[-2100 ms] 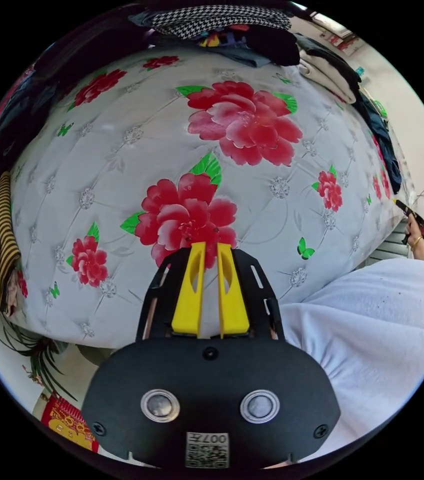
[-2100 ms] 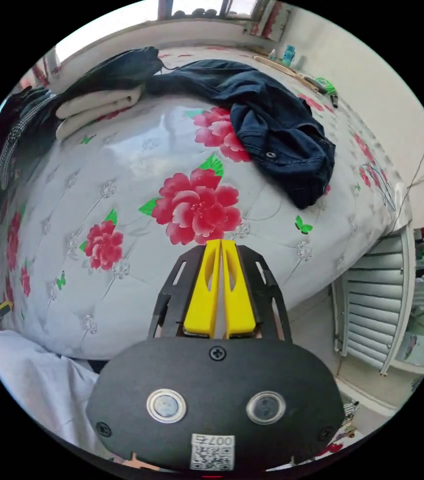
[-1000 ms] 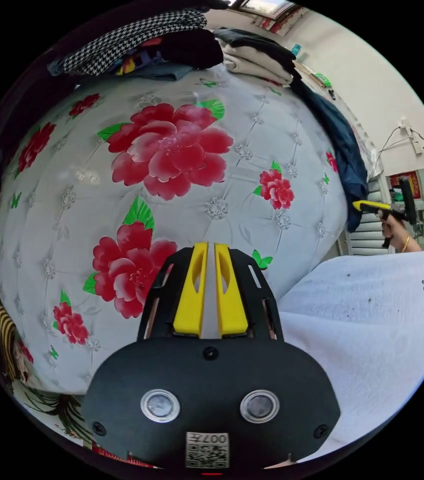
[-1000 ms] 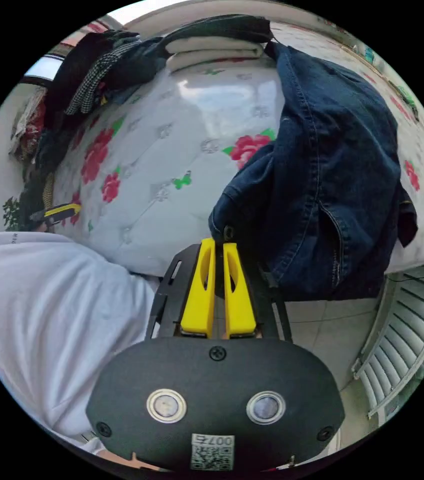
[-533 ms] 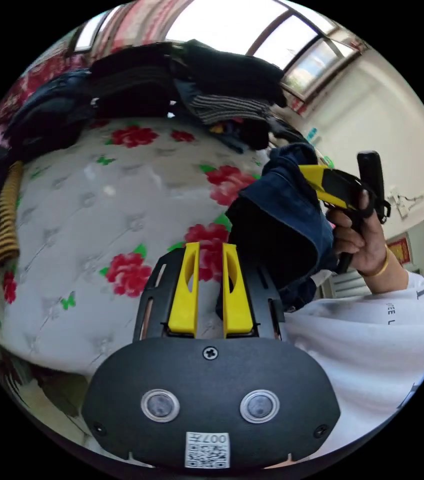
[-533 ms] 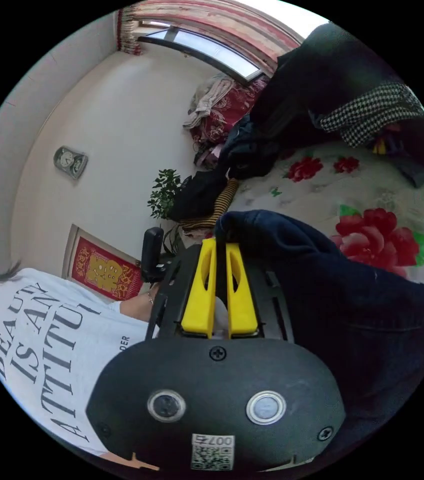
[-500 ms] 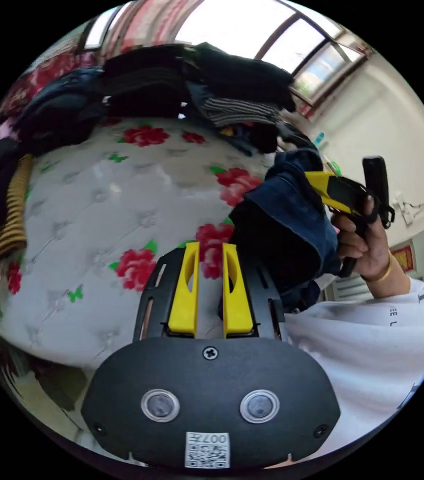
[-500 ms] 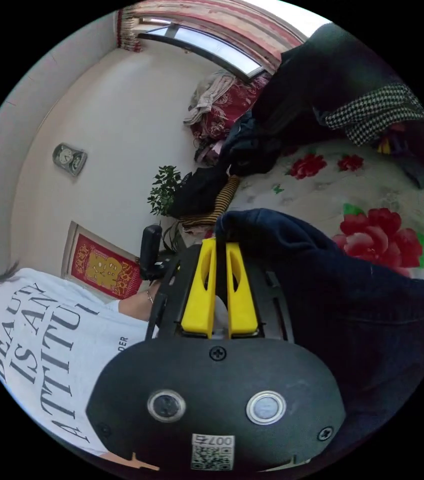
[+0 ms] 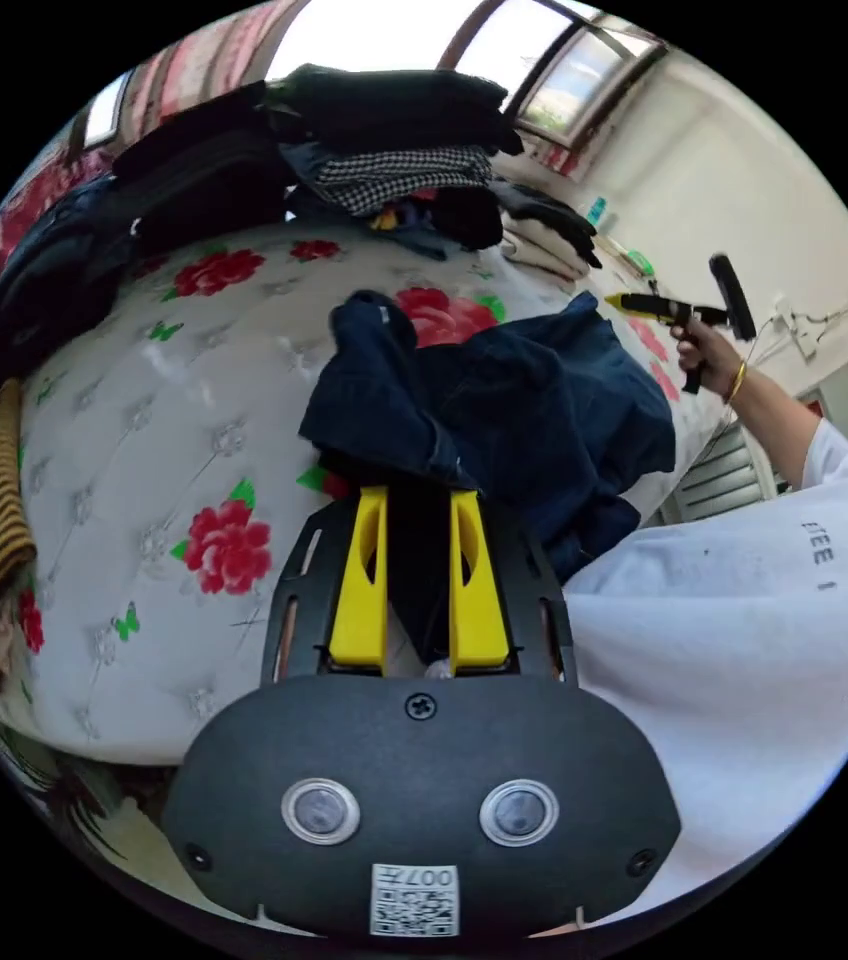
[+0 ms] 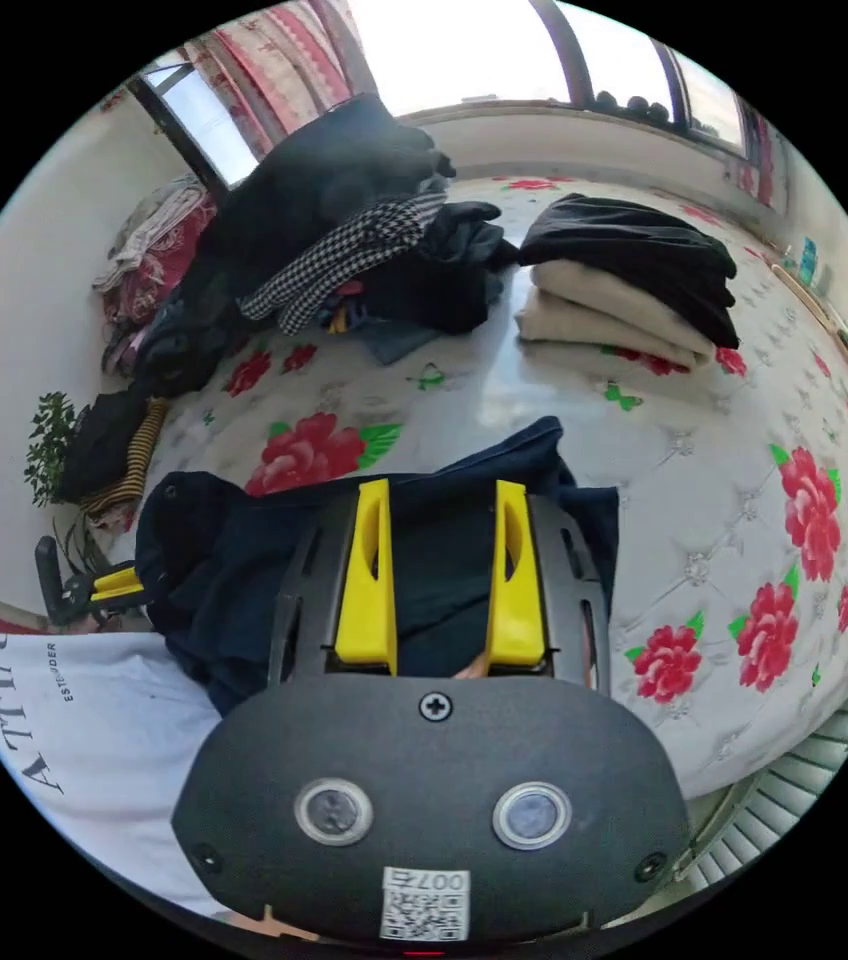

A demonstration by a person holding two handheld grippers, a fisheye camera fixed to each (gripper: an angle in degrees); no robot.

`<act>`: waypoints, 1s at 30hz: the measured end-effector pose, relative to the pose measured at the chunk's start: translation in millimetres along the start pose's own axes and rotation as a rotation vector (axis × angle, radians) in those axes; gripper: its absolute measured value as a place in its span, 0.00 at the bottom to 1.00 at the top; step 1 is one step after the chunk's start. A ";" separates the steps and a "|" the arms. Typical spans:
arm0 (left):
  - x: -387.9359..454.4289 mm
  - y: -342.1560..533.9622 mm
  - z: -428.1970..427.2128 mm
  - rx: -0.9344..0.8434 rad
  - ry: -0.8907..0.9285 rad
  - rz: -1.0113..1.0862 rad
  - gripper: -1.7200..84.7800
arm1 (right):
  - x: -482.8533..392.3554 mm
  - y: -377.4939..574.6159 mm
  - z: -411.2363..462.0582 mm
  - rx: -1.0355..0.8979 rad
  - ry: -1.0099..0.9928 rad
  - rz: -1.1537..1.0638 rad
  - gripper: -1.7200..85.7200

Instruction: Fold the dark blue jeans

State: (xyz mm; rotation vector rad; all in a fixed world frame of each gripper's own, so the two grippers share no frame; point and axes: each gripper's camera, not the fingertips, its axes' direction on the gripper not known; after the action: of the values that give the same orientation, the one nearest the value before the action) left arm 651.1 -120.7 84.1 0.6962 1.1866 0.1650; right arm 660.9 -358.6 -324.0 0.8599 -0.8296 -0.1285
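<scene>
Dark blue jeans (image 9: 504,410) lie crumpled on a floral mattress (image 9: 144,420), near the edge by a person in a white t-shirt (image 9: 744,640). In the left gripper view, the left gripper (image 9: 418,495) has its yellow jaws apart w/ dark denim bunched between them; can't tell if both jaws press on it. The right gripper (image 9: 634,303) is held up over the bed's far side in the person's hand (image 9: 709,350), clear of the jeans. In the right gripper view, the right gripper (image 10: 442,490) has jaws spread wide, nothing between them, jeans (image 10: 234,560) below. The left gripper (image 10: 109,585) sits at the jeans' edge. Folded clothes (image 10: 629,280) & a loose clothes heap (image 10: 344,240) lie further back on the mattress (image 10: 744,420).
</scene>
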 end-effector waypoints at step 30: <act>-132.0 118.8 -658.7 1.457 0.824 0.456 0.01 | -242.3 287.9 -346.8 1.307 -0.045 -0.347 0.02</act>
State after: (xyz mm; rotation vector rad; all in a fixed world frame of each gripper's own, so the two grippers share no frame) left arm 40.8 181.0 128.5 2.3425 1.8462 -0.0924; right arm 672.3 148.7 -390.0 2.2358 -0.7487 0.1227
